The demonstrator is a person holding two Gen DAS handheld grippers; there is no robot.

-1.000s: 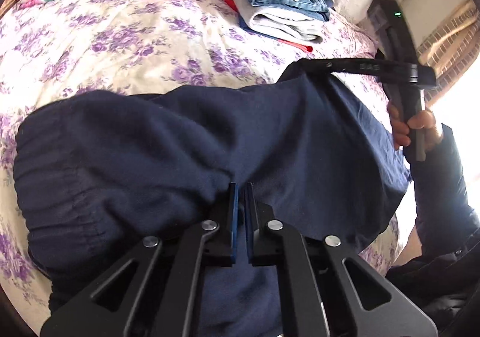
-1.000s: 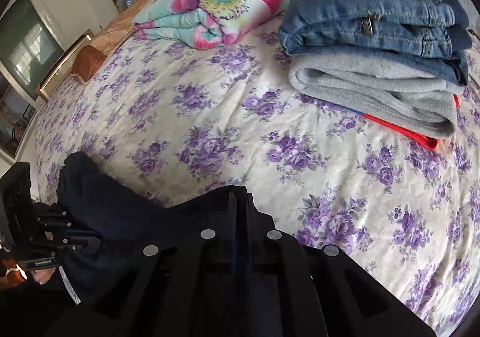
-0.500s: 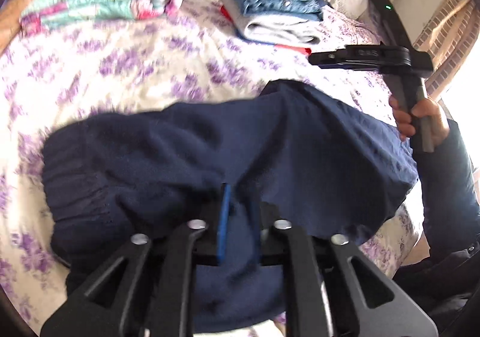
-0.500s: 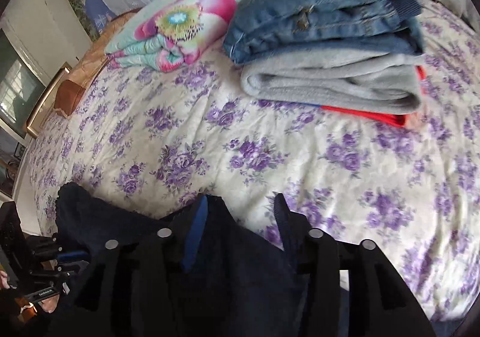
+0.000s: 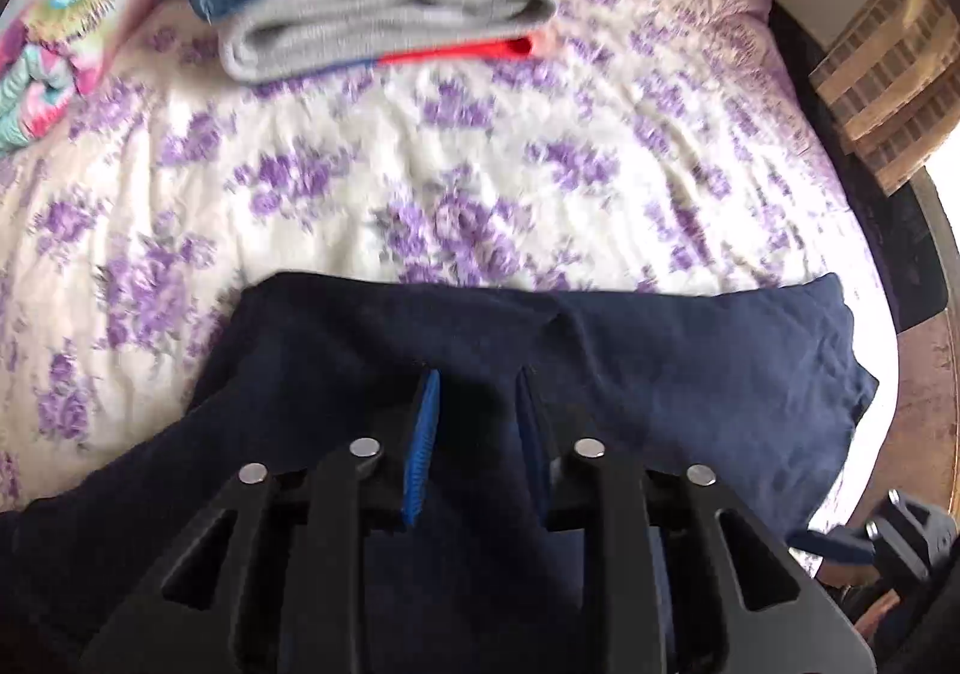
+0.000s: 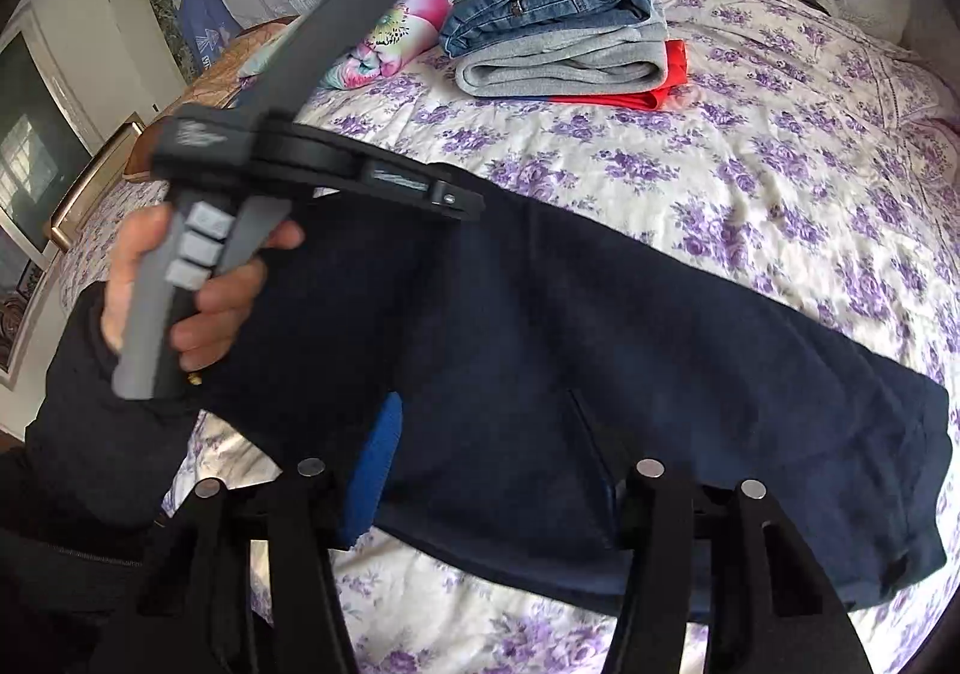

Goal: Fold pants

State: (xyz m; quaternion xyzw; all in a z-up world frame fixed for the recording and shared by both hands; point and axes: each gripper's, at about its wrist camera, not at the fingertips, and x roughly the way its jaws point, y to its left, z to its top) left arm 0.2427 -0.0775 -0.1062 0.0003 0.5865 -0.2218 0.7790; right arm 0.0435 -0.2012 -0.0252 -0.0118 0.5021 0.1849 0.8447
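The navy pants [image 6: 600,344] lie folded in a long band across the flowered bedspread [image 6: 750,134]. My right gripper [image 6: 492,452] hovers over their near edge. Its jaws stand apart and are closing, with cloth under them and nothing pressed between the pads. A hand [image 6: 198,302] grips the handle of the left gripper above the left end of the pants. In the left wrist view, my left gripper [image 5: 476,383] is over the pants [image 5: 660,362]. Its blue pads [image 5: 423,434] are apart and closing, pinching nothing. One blue pad of the right gripper [image 5: 834,547] shows at the lower right.
A stack of folded clothes [image 6: 558,32], with jeans over a grey and a red piece, sits at the back of the bed. A folded flowered blanket [image 6: 408,26] lies left of it. The bed's right edge and a slatted wooden piece [image 5: 888,74] border the right side.
Both grippers were shut on the pants and have opened and let go. The pants now lie flat on the bed. Both hands have swung sideways, and the stack looms closer in the left view.
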